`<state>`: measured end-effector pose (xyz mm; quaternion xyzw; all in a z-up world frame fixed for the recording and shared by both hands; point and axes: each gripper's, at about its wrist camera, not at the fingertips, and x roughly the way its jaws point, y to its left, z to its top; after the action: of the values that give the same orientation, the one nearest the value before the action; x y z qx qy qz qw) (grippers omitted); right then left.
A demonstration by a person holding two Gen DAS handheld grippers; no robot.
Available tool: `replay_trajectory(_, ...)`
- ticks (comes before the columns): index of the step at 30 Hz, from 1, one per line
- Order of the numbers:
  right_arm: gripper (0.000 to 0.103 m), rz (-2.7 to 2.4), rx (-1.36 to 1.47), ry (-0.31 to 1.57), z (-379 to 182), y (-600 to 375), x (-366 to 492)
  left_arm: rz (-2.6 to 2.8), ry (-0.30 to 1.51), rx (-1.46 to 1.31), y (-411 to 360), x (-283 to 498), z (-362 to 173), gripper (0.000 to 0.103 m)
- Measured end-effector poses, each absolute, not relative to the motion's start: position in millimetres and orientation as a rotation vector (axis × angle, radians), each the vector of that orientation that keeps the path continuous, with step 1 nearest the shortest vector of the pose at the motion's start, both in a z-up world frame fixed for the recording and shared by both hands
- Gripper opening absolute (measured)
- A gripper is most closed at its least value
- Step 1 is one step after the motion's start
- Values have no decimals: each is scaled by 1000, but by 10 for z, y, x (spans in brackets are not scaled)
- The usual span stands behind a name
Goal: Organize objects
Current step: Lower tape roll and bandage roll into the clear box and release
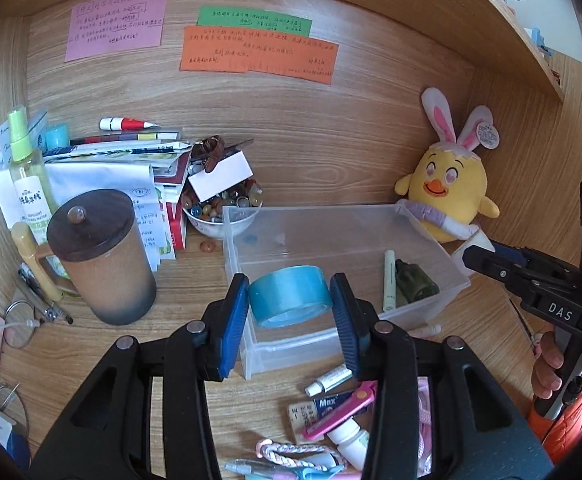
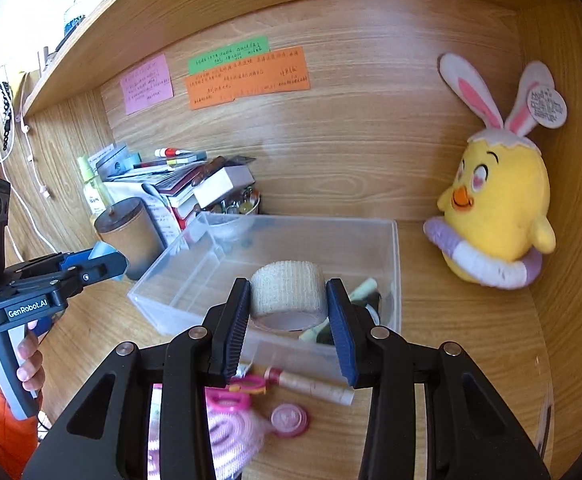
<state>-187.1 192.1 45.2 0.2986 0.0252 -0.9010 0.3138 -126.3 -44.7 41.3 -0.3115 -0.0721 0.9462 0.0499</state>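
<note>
My left gripper [image 1: 291, 300] is shut on a blue tape roll [image 1: 289, 296] and holds it over the near left end of the clear plastic box [image 1: 423, 236]. My right gripper [image 2: 287, 300] is shut on a beige bandage roll [image 2: 287, 294] above the box's near right end [image 2: 395, 248]. A pale green tube [image 1: 389, 280] and a dark green bottle [image 1: 415, 284] lie inside the box at its right end. The right gripper also shows at the right of the left wrist view [image 1: 475, 256]. The left gripper shows at the left of the right wrist view [image 2: 107, 260].
A brown lidded mug [image 1: 99, 256], a bowl of beads [image 1: 223, 204] and a paper stack [image 1: 111, 168] stand left of the box. A yellow plush chick [image 1: 449, 188] sits at the back right. Small tubes, a pink knife [image 1: 339, 412] and a pink cap [image 2: 289, 420] lie on the desk in front.
</note>
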Motion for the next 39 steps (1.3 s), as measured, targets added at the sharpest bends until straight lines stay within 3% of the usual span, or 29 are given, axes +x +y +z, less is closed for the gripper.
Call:
replay_trajectory(30,36,-2256,1052,140,-147,1447,-2399,2758,-130,-1164,-277,-1773,-30,42)
replay_trajectory(33,38,-2246,1053,145,-126,1457,-2375,2748,-150,-1165,-295,-1750,-10,48)
replay_trajectory(39,52,-2264,1014,164,-34,1478,-2257,2791,-137,-1107,-304,-1574,120,73)
